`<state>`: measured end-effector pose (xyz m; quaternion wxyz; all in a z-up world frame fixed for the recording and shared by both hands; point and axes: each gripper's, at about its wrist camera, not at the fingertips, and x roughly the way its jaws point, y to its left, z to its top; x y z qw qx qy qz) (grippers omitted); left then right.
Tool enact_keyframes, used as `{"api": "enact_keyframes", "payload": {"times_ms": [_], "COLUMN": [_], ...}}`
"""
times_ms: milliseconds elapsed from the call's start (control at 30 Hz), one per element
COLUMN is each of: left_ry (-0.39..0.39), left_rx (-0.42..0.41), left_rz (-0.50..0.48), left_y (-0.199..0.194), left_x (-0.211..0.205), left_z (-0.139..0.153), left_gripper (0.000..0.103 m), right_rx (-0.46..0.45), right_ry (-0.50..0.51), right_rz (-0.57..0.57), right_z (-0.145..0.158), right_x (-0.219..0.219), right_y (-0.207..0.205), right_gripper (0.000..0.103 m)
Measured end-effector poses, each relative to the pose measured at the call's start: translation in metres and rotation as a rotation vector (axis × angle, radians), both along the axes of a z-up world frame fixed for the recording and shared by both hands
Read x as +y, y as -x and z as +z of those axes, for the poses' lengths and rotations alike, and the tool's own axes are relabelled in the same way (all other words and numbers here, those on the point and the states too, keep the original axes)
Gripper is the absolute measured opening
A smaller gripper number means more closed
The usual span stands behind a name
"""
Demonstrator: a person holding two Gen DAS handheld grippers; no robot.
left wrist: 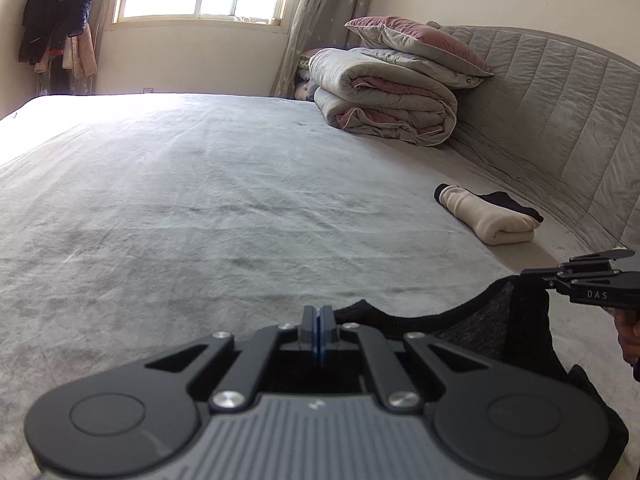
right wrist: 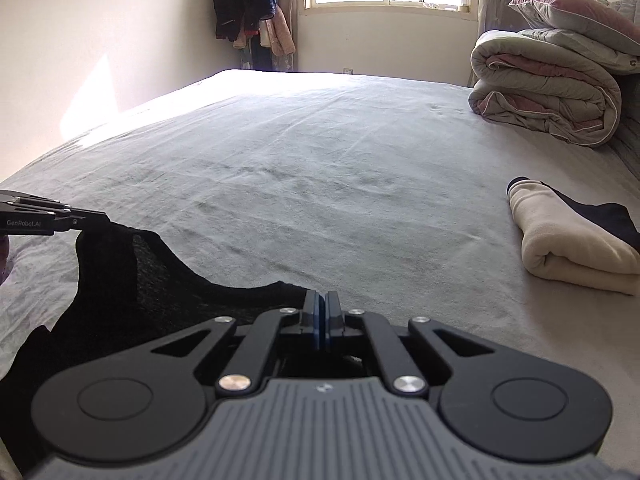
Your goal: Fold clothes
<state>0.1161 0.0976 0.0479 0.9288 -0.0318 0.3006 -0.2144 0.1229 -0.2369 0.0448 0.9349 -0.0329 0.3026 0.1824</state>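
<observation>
Both my grippers, left [left wrist: 319, 314] and right [right wrist: 321, 300], pinch the black top [right wrist: 120, 276] tight, hanging between them over the bed [left wrist: 200, 200]. A cream roll [left wrist: 492, 220] already lies folded.

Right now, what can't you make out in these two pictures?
- Black garment: its lower part is hidden behind each gripper body and cut off by the frame; its type is unclear.
- Folded cream garment: cut off by the right view's edge.
- Hanging clothes: dark, too small to identify.
</observation>
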Motion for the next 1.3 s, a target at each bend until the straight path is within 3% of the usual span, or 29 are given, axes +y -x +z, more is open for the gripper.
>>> {"api": "enact_keyframes", "payload": {"times_ms": [300, 433, 667, 900, 1033, 1100, 1133, 1200, 1233, 1267, 1300], "left_ry": [0.055, 0.058, 0.041, -0.022, 0.012, 0.049, 0.055, 0.069, 0.080, 0.084, 0.086], "left_rx": [-0.090, -0.099, -0.063, 0.052, 0.086, 0.081, 0.056, 0.003, -0.033, -0.054, -0.074], "left_rz": [-0.094, -0.158, -0.252, -0.299, -0.272, -0.247, -0.246, -0.245, -0.251, -0.257, -0.263], "left_y": [0.074, 0.105, 0.158, 0.183, 0.190, 0.192, 0.195, 0.202, 0.205, 0.207, 0.208], "left_x": [0.006, 0.010, 0.016, 0.017, 0.028, 0.034, 0.034, 0.033, 0.032, 0.029, 0.025], "left_z": [0.031, 0.029, -0.002, -0.054, -0.072, -0.072, -0.069, -0.061, -0.057, -0.055, -0.052], "left_gripper": [0.001, 0.001, 0.001, 0.001, 0.002, 0.002, 0.005, 0.019, 0.038, 0.047, 0.047], "right_rx": [-0.096, -0.104, -0.057, 0.037, 0.081, 0.096, 0.090, 0.061, 0.031, 0.000, -0.024], "right_ry": [-0.006, 0.005, 0.025, -0.026, -0.072, -0.112, -0.158, -0.190, -0.185, -0.181, -0.181], "right_rz": [0.059, 0.088, 0.134, 0.140, 0.133, 0.126, 0.113, 0.103, 0.119, 0.134, 0.147], "right_z": [0.029, 0.025, -0.001, -0.044, -0.067, -0.076, -0.076, -0.073, -0.067, -0.062, -0.058], "right_x": [-0.004, -0.006, -0.010, -0.012, -0.014, -0.017, -0.022, -0.025, -0.022, -0.019, -0.016], "right_y": [0.065, 0.098, 0.146, 0.164, 0.172, 0.175, 0.177, 0.181, 0.183, 0.186, 0.188], "right_gripper": [0.002, 0.002, 0.002, 0.003, 0.006, 0.012, 0.013, 0.015, 0.016, 0.016, 0.017]}}
